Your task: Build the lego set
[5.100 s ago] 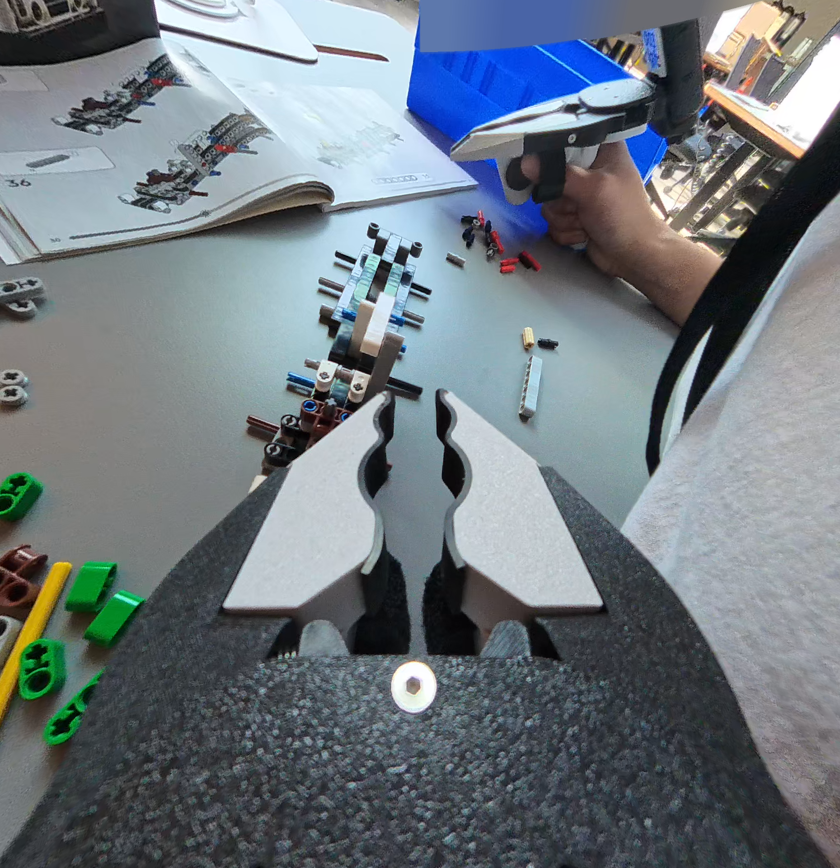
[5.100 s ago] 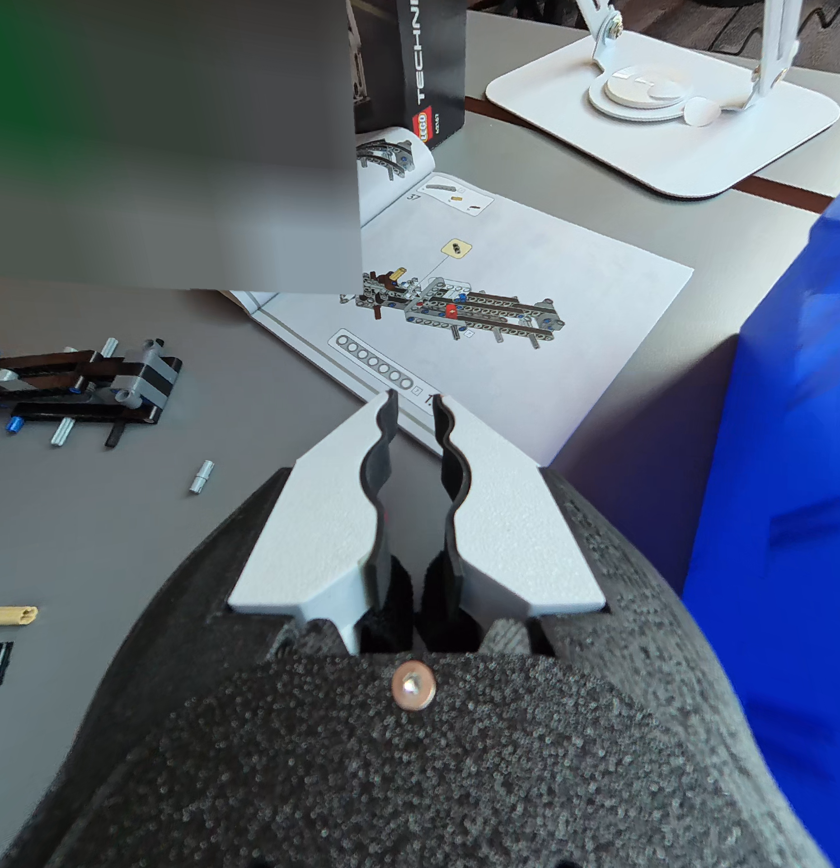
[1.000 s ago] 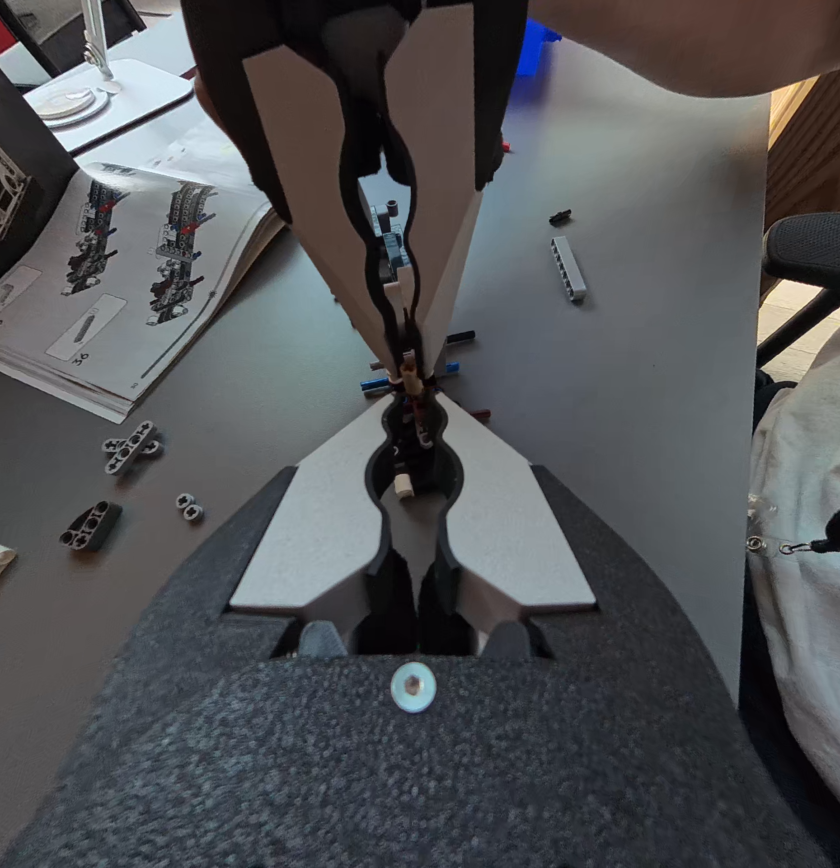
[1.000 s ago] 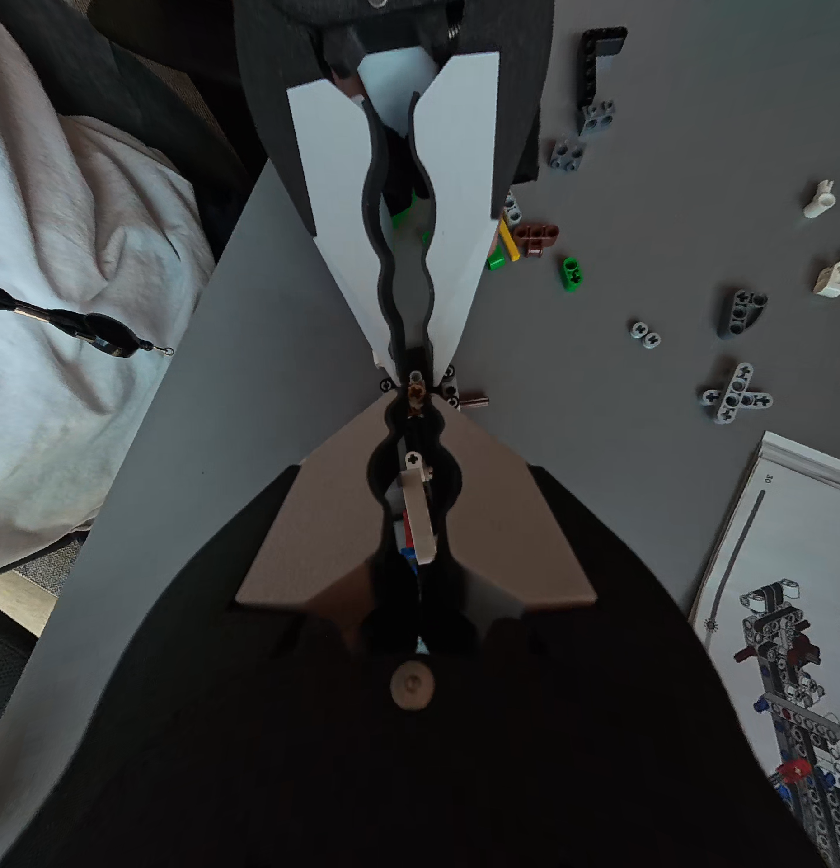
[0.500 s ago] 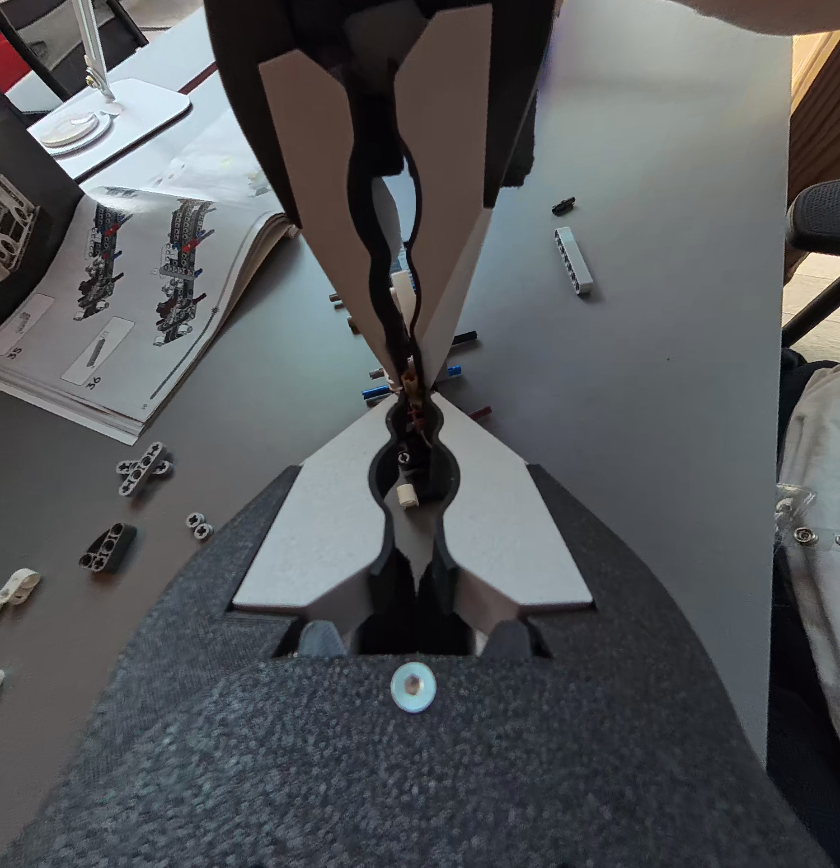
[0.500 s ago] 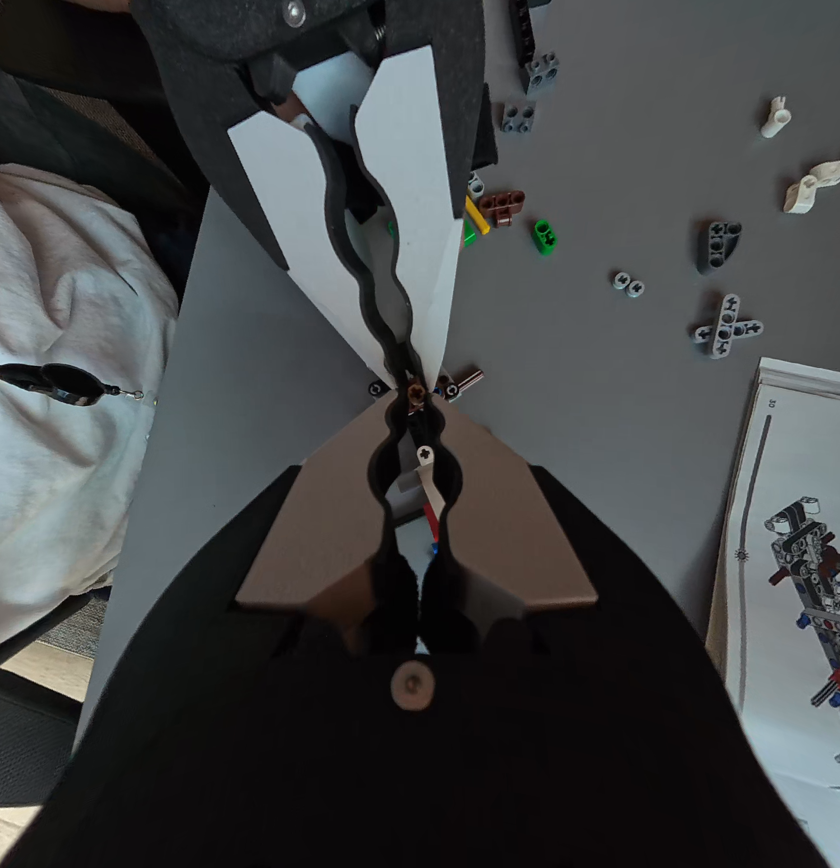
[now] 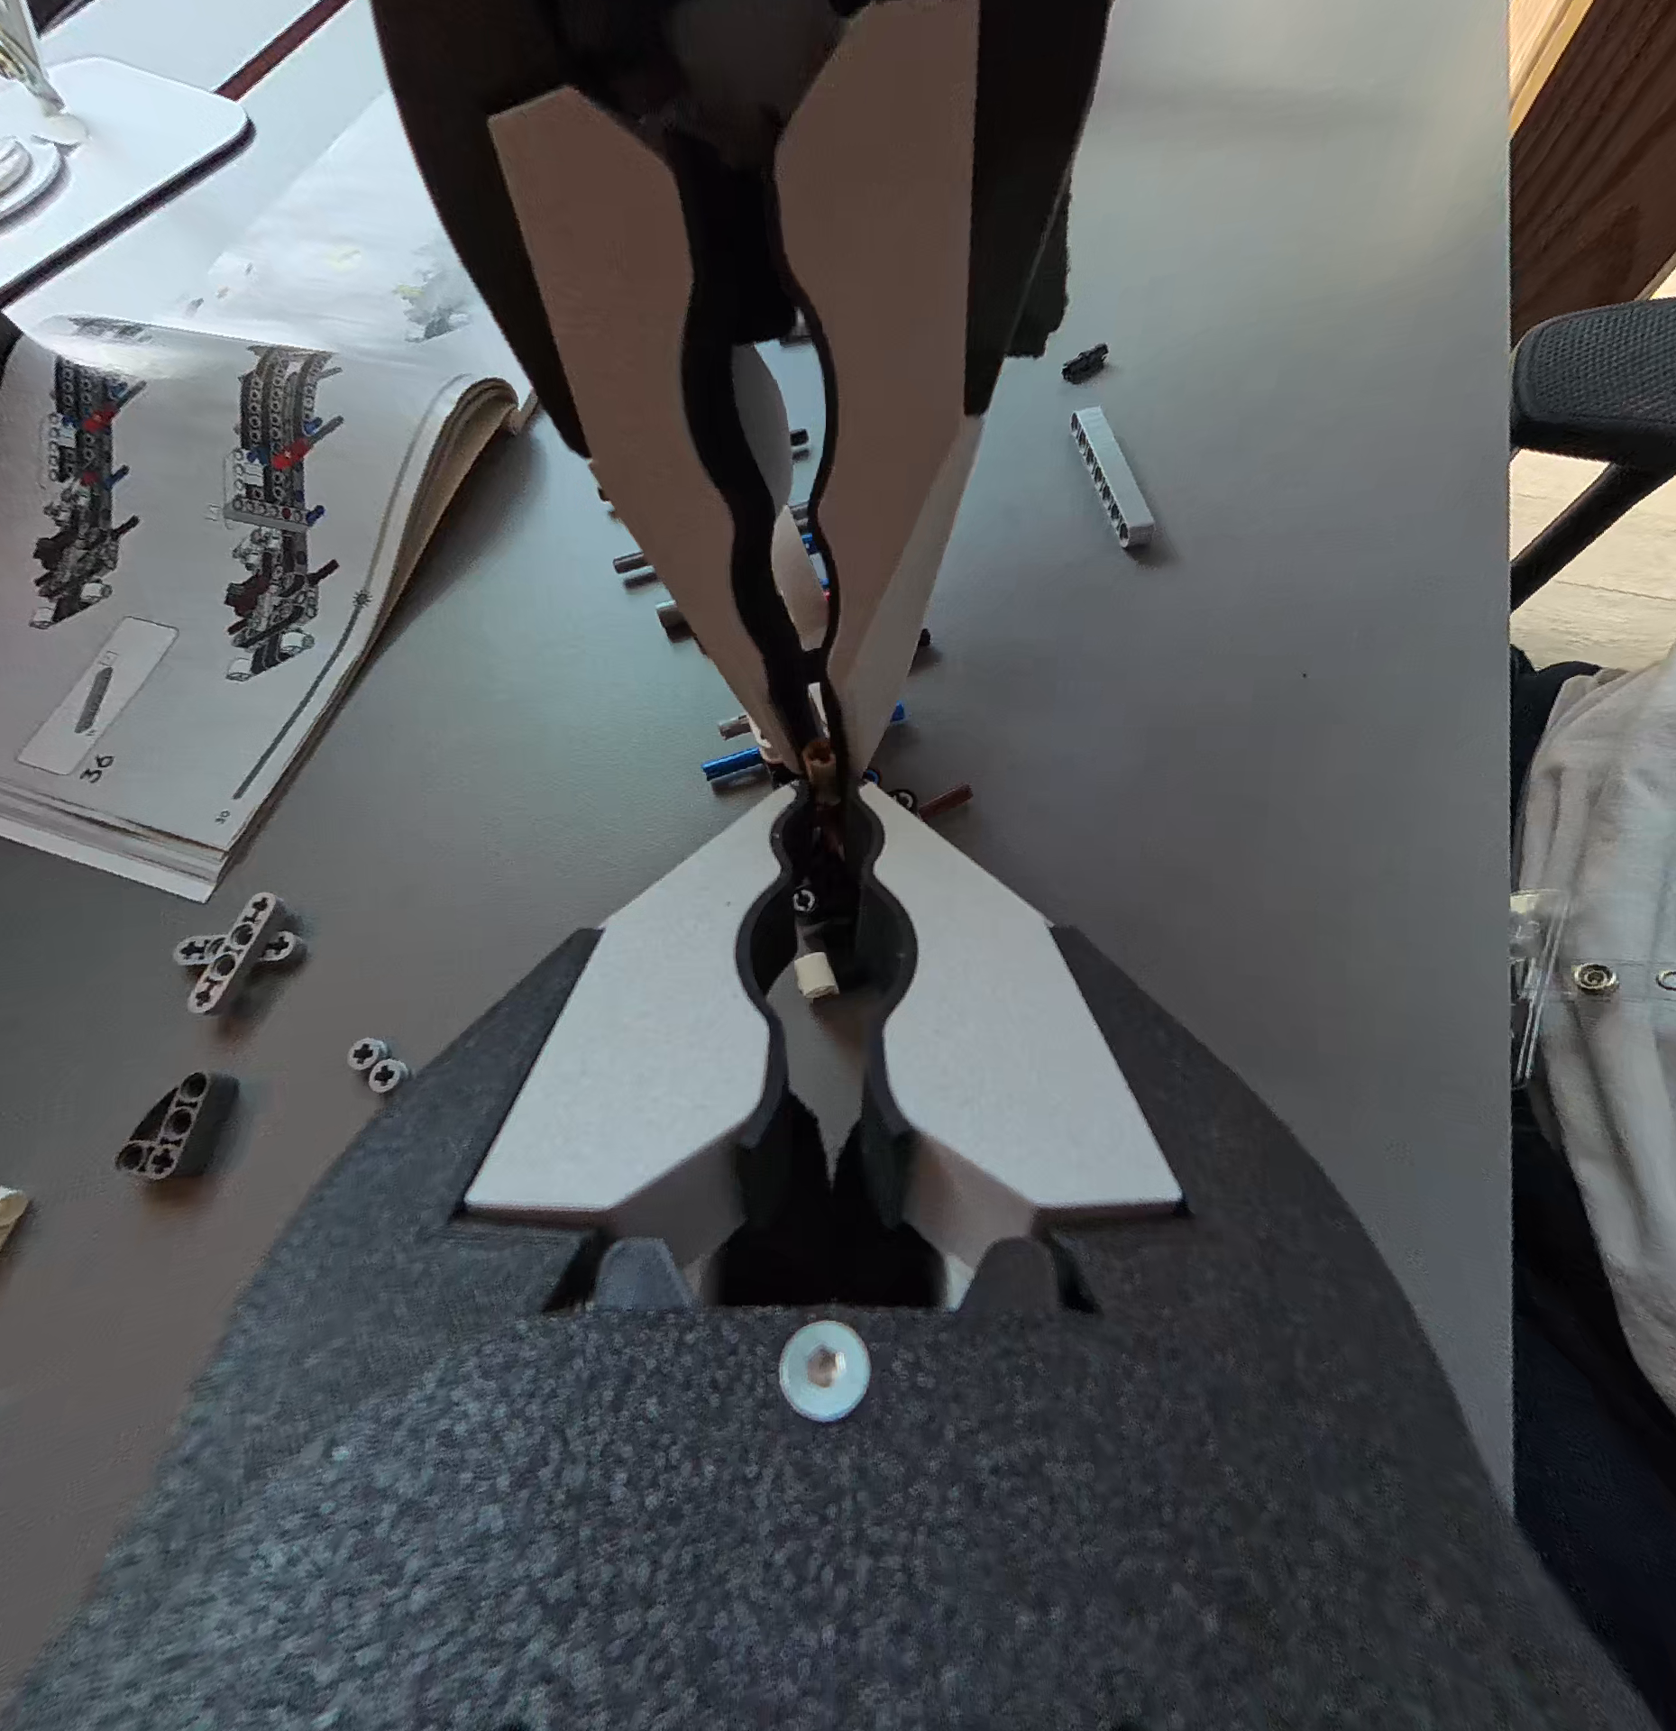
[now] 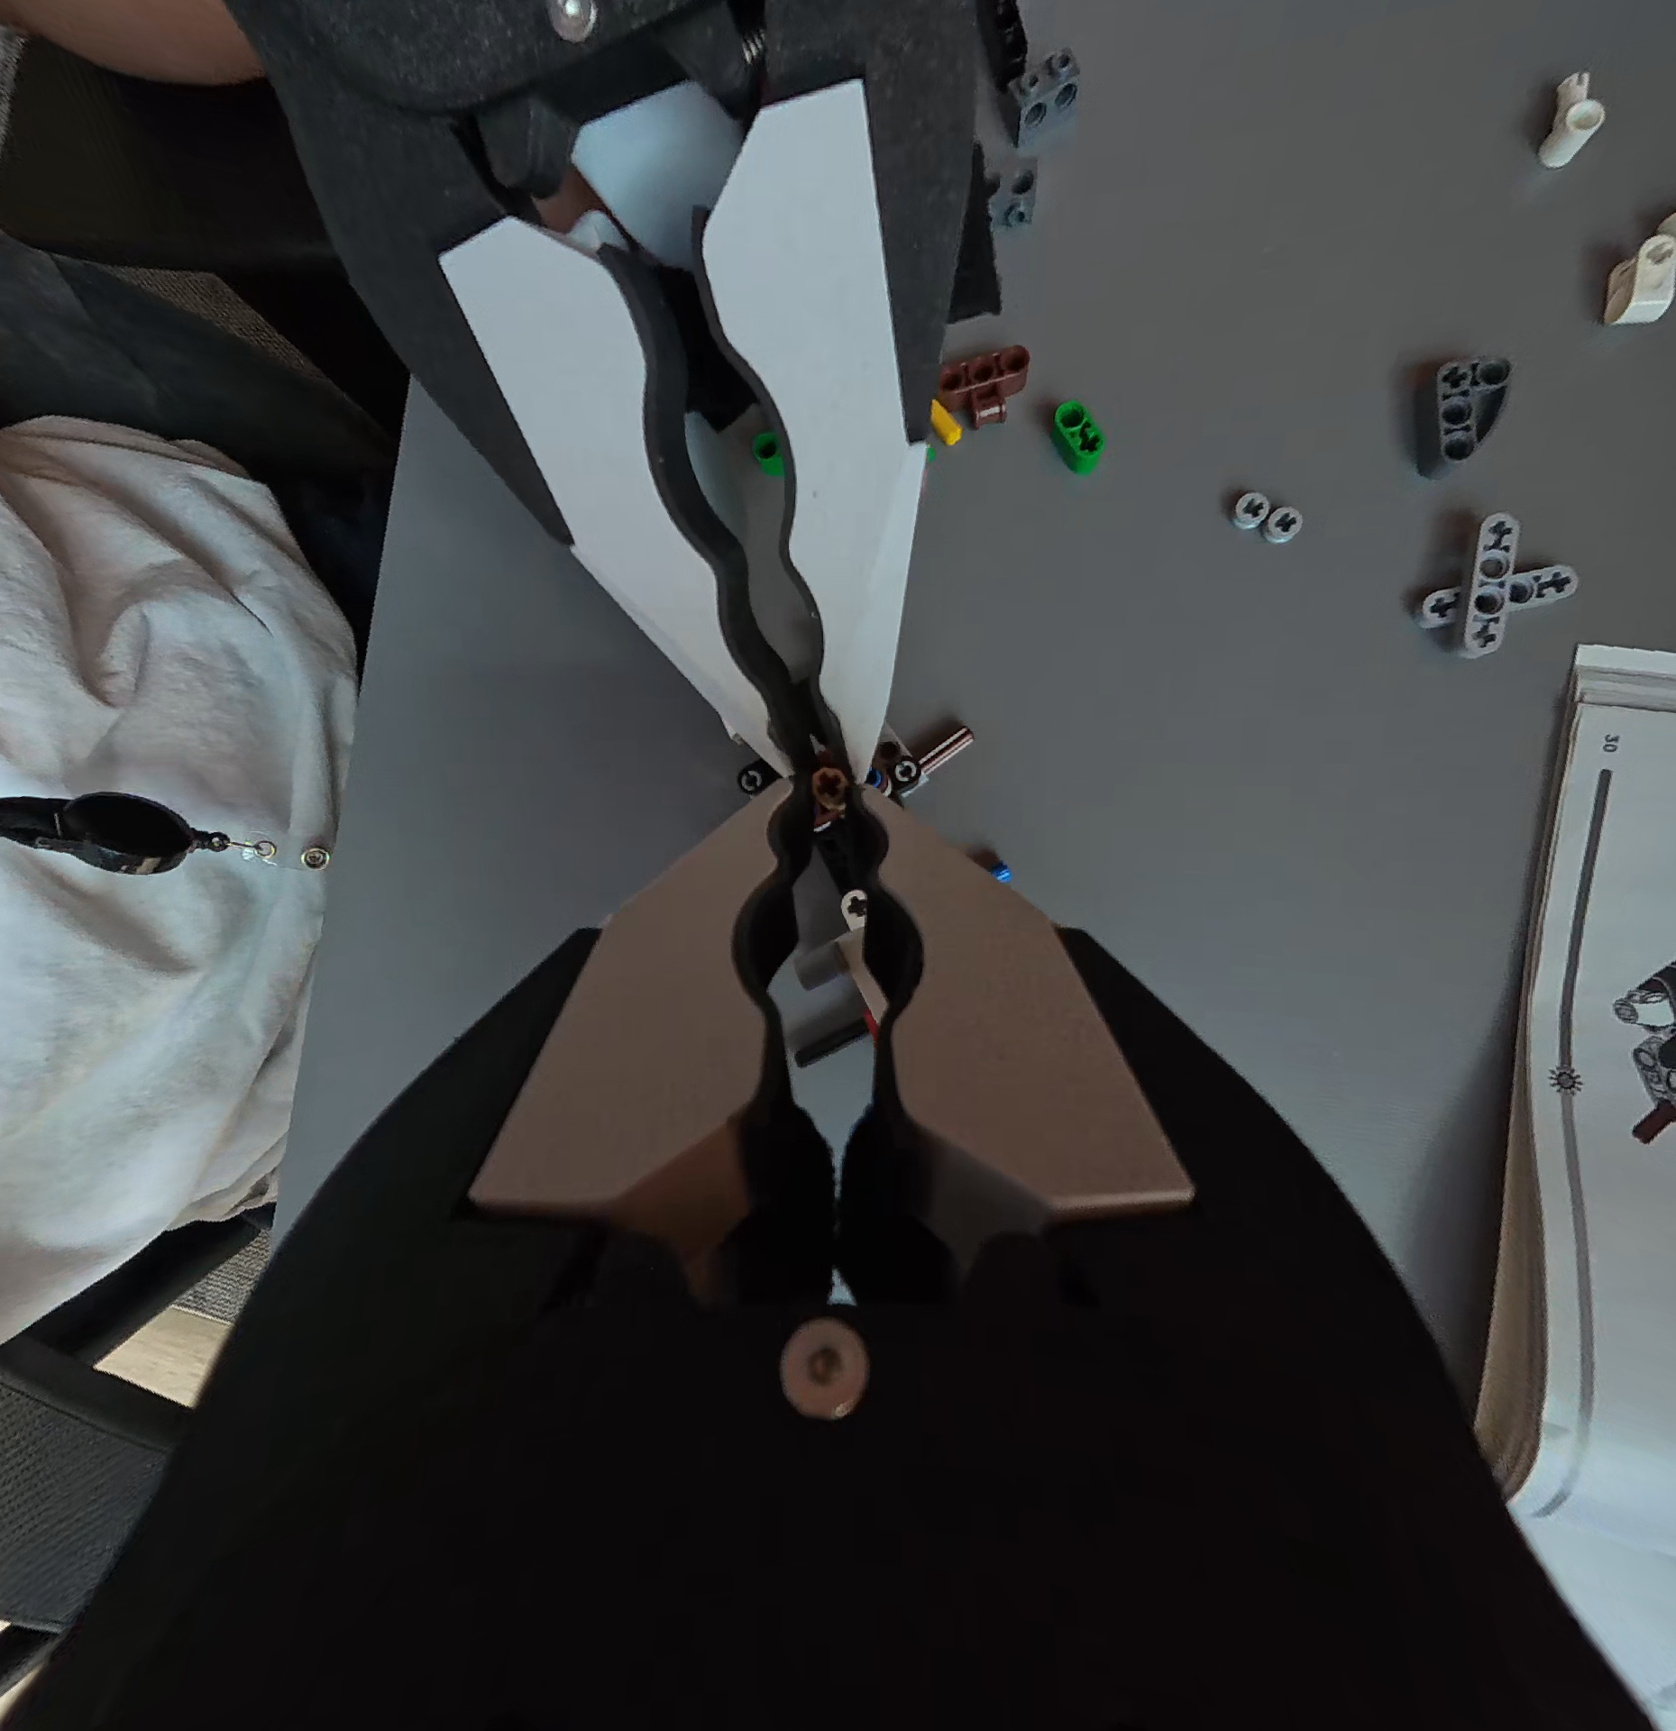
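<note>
- The left gripper (image 7: 820, 810) and the right gripper (image 8: 829, 806) meet tip to tip over a long toy-brick model (image 7: 820, 946) that lies on the grey table (image 7: 1190, 843).
- The right gripper's jaws are nearly together, pinching a small tan pin (image 7: 820, 757) upright at the very fingertips; the pin's cross-shaped end shows in the right wrist view (image 8: 829, 785).
- The left gripper's jaws are drawn close at the tips around the model's dark upper part just below the pin; whether its pads press on it cannot be told.
- The model runs under both grippers, with blue, grey and brown axles (image 7: 735, 763) sticking out on either side of it.
- Right of the model, the table is bare up to its straight edge (image 7: 1508, 749); only a light grey beam (image 7: 1110, 476) and a small black pin (image 7: 1087, 361) lie there.
- Beyond that edge are a person's white shirt (image 7: 1621, 937) and a chair armrest (image 7: 1611, 375).
- Left of the model, an open instruction booklet (image 7: 206, 562) takes up the far side, its corner close to a grey cross-shaped piece (image 7: 239, 951).
- Nearer on that side are two small grey bushes (image 7: 378, 1065) and a dark curved piece (image 7: 178, 1124).
- Green (image 8: 1077, 437) and brown (image 8: 984, 375) pieces lie behind the left gripper, crowding that end.
</note>
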A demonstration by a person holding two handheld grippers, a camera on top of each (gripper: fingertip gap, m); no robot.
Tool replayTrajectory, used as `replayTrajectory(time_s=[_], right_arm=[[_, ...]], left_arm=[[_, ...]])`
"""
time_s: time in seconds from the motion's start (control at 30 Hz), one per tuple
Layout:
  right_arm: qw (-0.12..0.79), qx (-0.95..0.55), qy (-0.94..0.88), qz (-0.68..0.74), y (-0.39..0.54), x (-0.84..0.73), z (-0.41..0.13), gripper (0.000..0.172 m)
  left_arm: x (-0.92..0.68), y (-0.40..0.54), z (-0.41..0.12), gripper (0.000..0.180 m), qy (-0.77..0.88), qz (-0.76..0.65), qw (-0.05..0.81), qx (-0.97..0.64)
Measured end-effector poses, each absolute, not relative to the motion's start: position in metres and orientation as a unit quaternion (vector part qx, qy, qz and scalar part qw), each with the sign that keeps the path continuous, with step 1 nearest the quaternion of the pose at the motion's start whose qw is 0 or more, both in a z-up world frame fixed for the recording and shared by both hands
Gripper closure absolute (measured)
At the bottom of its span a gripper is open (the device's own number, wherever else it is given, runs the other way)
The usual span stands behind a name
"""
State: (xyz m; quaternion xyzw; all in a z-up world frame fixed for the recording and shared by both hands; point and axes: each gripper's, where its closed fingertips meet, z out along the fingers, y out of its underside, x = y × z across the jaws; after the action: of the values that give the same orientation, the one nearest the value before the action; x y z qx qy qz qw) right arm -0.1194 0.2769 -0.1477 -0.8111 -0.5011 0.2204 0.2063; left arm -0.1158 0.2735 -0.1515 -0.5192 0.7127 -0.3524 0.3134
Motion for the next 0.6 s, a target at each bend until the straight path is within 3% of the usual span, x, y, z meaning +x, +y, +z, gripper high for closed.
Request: replayTrajectory(time_s=[0.03,0.1,0.43,0.6], right_arm=[[0.211,-0.81,-0.5,0.221,0.277,-0.12,-0.148,0.166],[0.22,-0.805,-0.508,0.213,0.275,-0.115,-0.146,0.156],[0.389,-0.773,-0.418,0.278,0.27,-0.088,-0.102,0.158],[0.48,-0.775,-0.333,0.243,0.274,-0.025,-0.094,0.157]], left_arm=[[-0.116,0.273,-0.152,0.177,0.711,-0.355,0.315,-0.519],[-0.118,0.273,-0.151,0.177,0.711,-0.356,0.315,-0.518],[-0.142,0.287,-0.136,0.172,0.684,-0.367,0.34,-0.532],[-0.137,0.278,-0.129,0.169,0.672,-0.394,0.34,-0.527]])
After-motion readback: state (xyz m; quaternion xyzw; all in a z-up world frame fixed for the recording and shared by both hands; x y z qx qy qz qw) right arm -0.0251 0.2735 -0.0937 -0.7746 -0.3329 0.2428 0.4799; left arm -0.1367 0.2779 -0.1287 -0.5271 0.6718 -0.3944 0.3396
